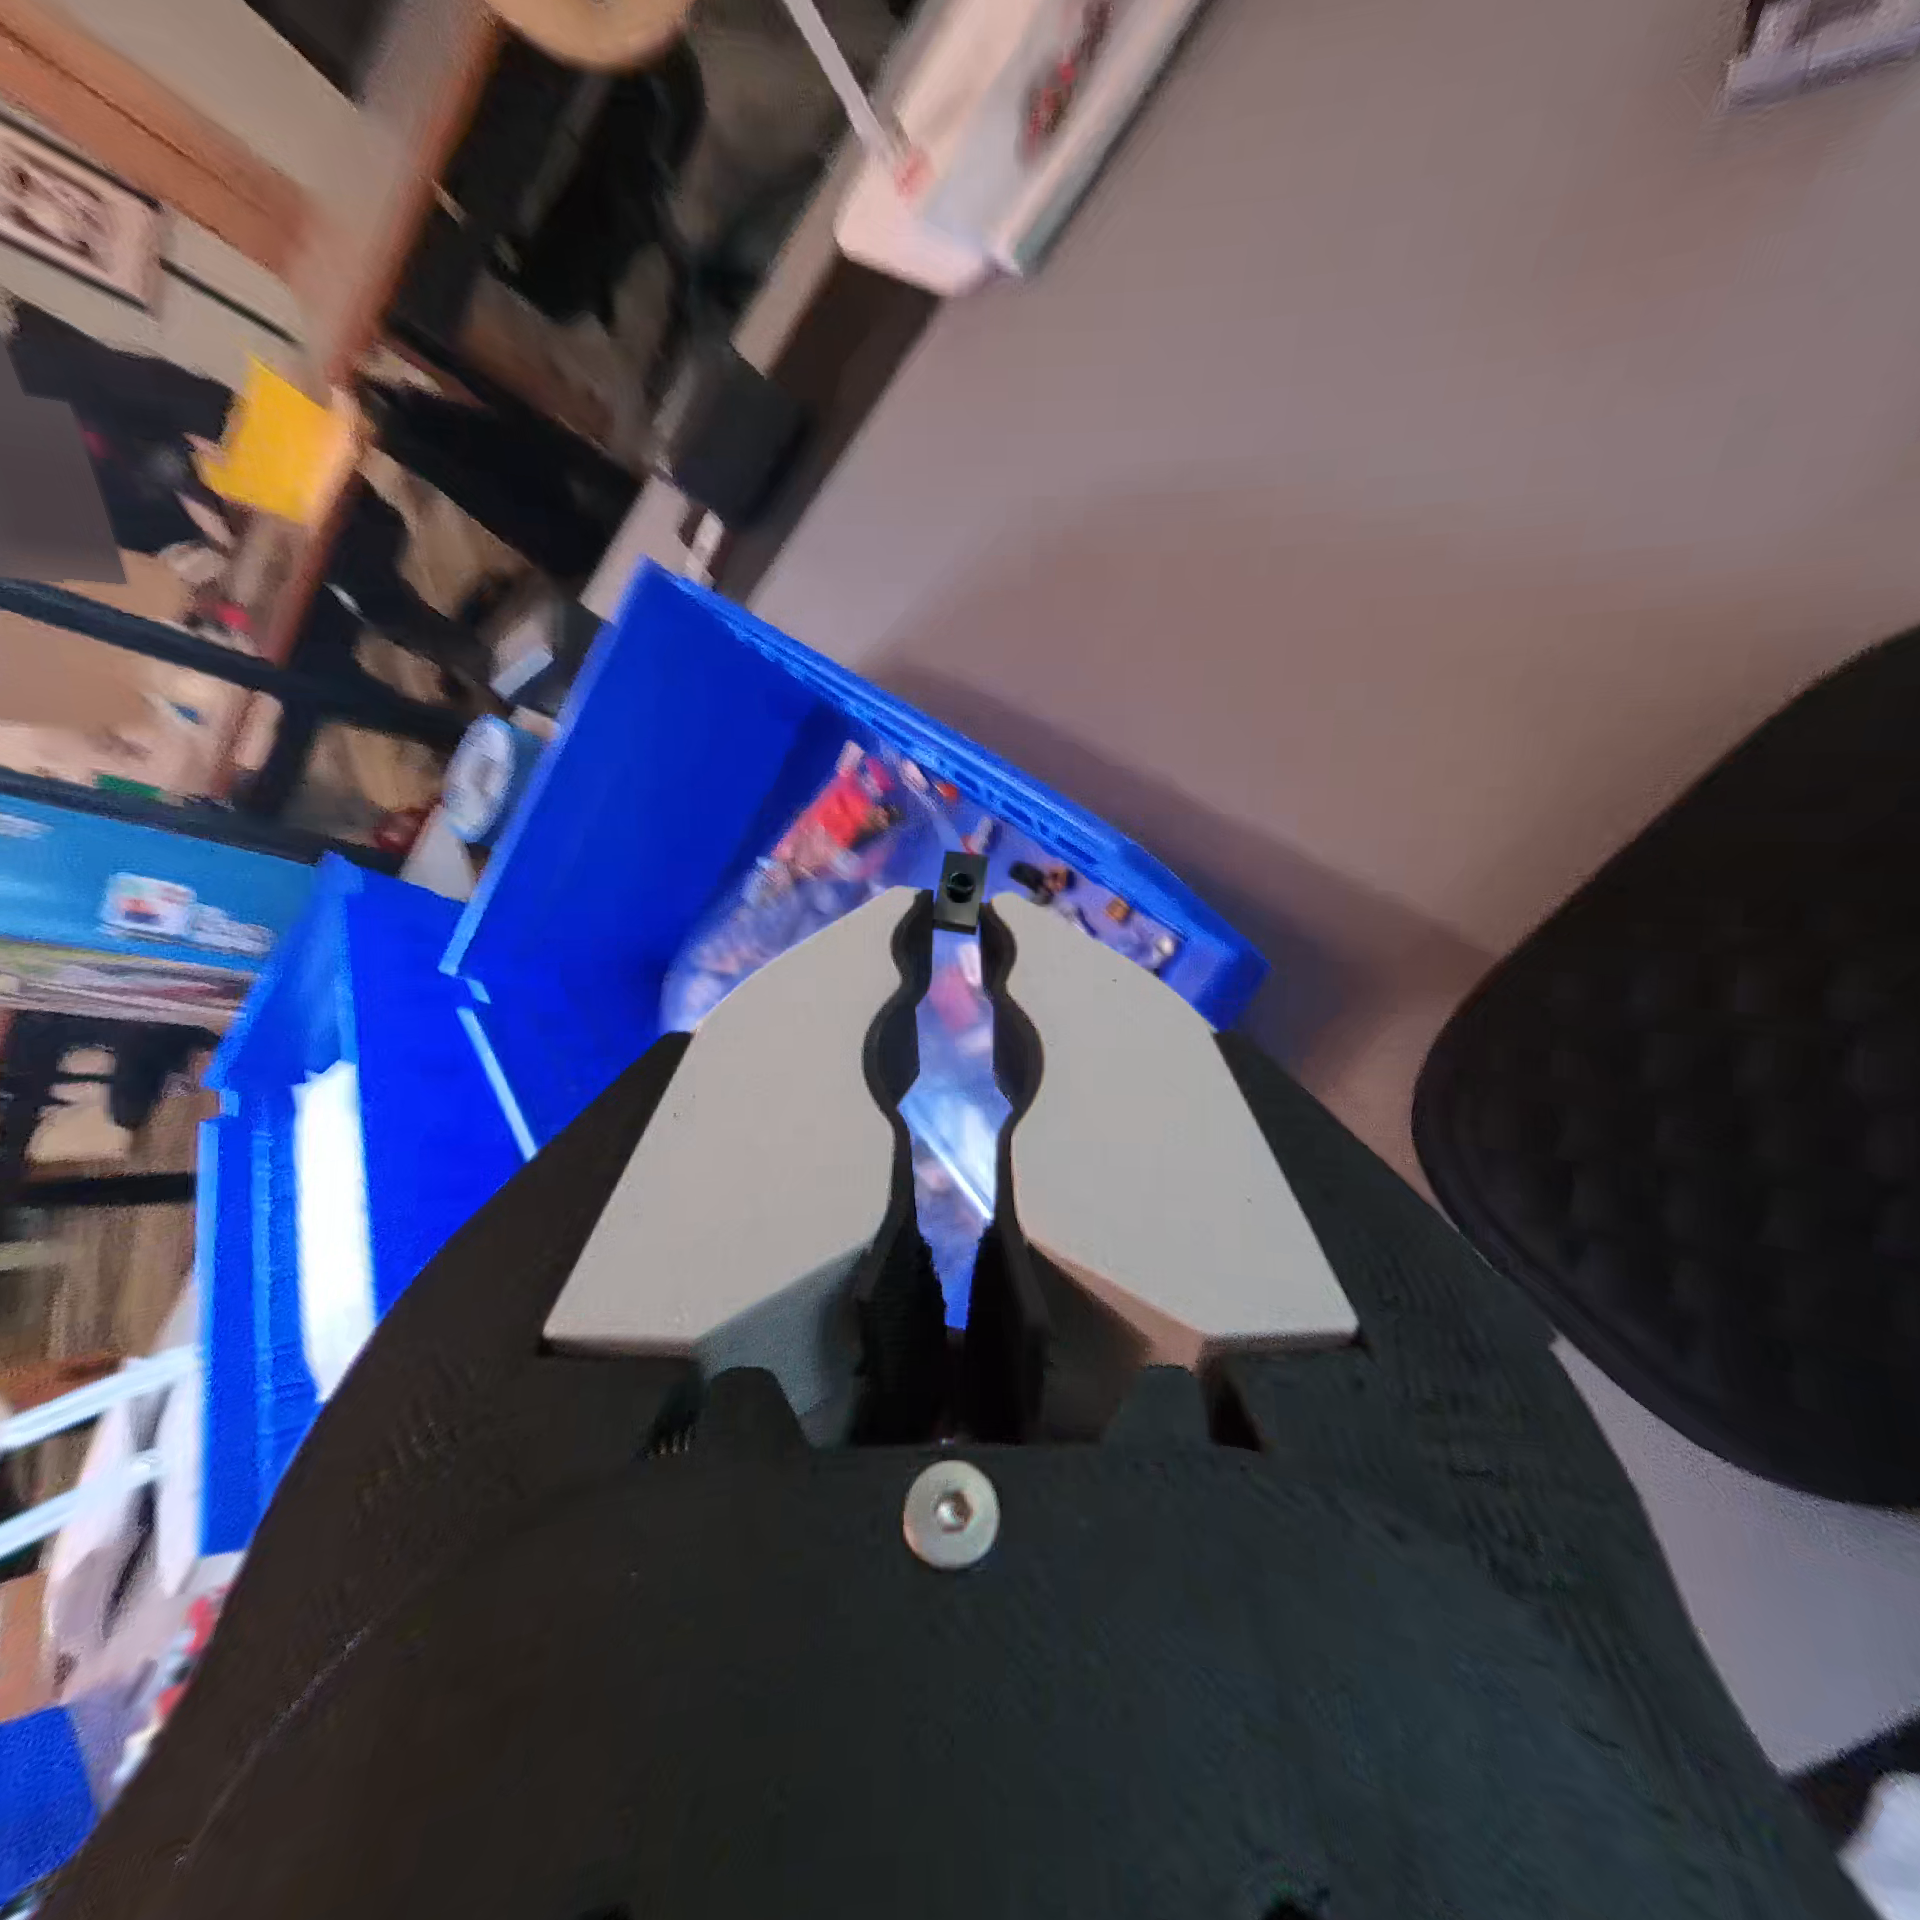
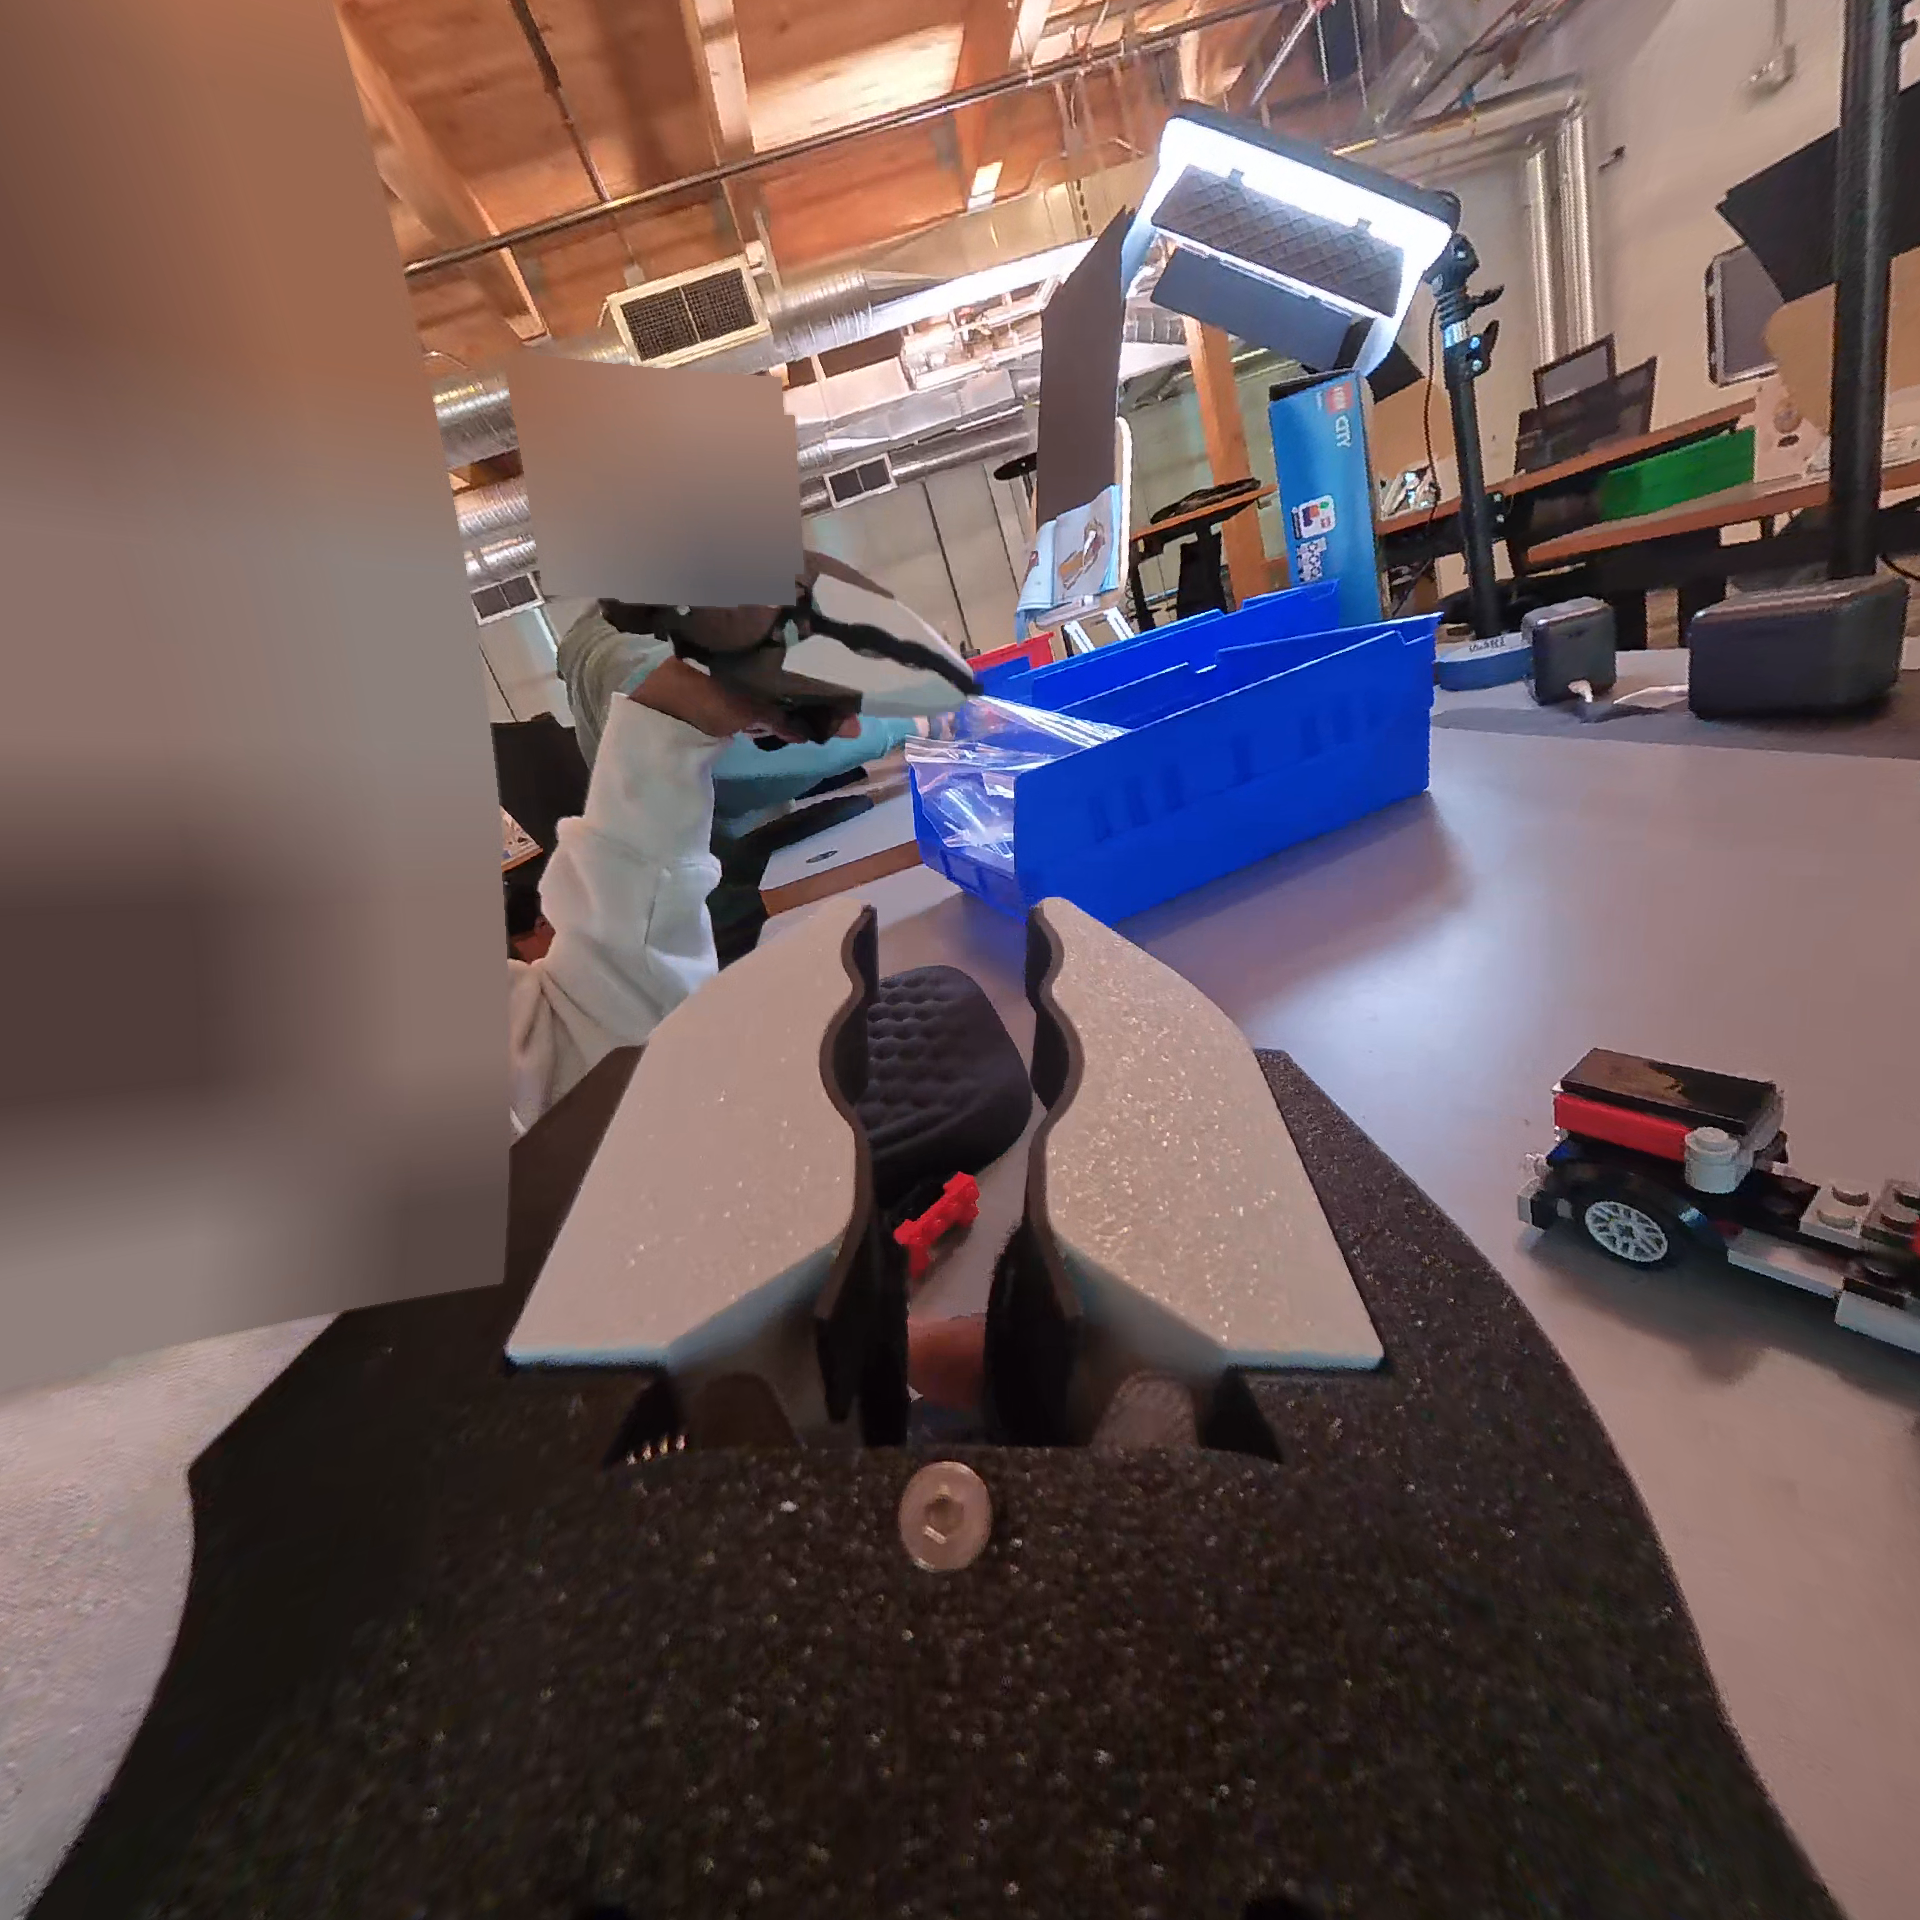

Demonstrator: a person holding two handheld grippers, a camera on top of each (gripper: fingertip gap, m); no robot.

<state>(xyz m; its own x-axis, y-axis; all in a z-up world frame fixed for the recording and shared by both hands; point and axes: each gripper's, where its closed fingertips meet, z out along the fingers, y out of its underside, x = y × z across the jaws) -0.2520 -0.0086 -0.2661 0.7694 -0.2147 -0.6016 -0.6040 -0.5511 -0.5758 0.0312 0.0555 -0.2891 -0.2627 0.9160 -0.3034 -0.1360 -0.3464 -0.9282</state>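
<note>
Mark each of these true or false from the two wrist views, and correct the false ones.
1. The left gripper pinches a small black brick at its tips. True.
2. The right gripper has its jaws shut. False: they stand apart, holding nothing.
3. A clear plastic bag lies in the blue bin. True.
4. The brick-built car sits inside the bin. False: it stands on the grey table.

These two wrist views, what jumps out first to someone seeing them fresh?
The left gripper pinches a small black brick above the bright blue bin holding a clear plastic bag. The right gripper stands open over a small red piece, with a toy car beside it.
</note>
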